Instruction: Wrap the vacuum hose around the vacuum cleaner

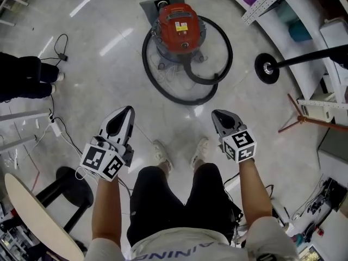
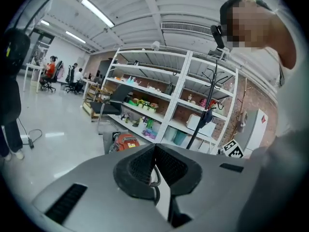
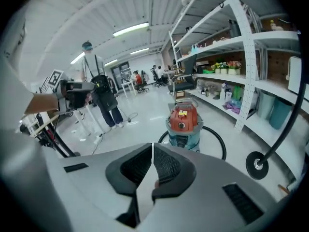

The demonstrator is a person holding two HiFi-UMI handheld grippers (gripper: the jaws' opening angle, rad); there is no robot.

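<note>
The vacuum cleaner (image 1: 176, 25), a red-topped canister on a blue-grey drum, stands on the floor ahead of the person's feet. Its black hose (image 1: 185, 94) lies in loose loops on the floor around the canister. Both grippers are held up in front of the person, well short of the vacuum cleaner. My left gripper (image 1: 127, 111) is shut with nothing in it, and so is my right gripper (image 1: 217, 115). In the right gripper view the vacuum cleaner (image 3: 182, 122) and hose (image 3: 220, 140) show beyond the closed right gripper (image 3: 152, 151). In the left gripper view the vacuum cleaner (image 2: 126, 141) peeks over the closed left gripper (image 2: 154, 151).
White shelving (image 1: 304, 42) runs along the right. A coat stand's black round base (image 1: 266, 68) sits beside the hose. A person in dark clothes (image 1: 24, 76) stands at left, with cables (image 1: 57, 128) on the floor. A black stool (image 1: 70, 185) and a round tabletop (image 1: 32, 216) are near left.
</note>
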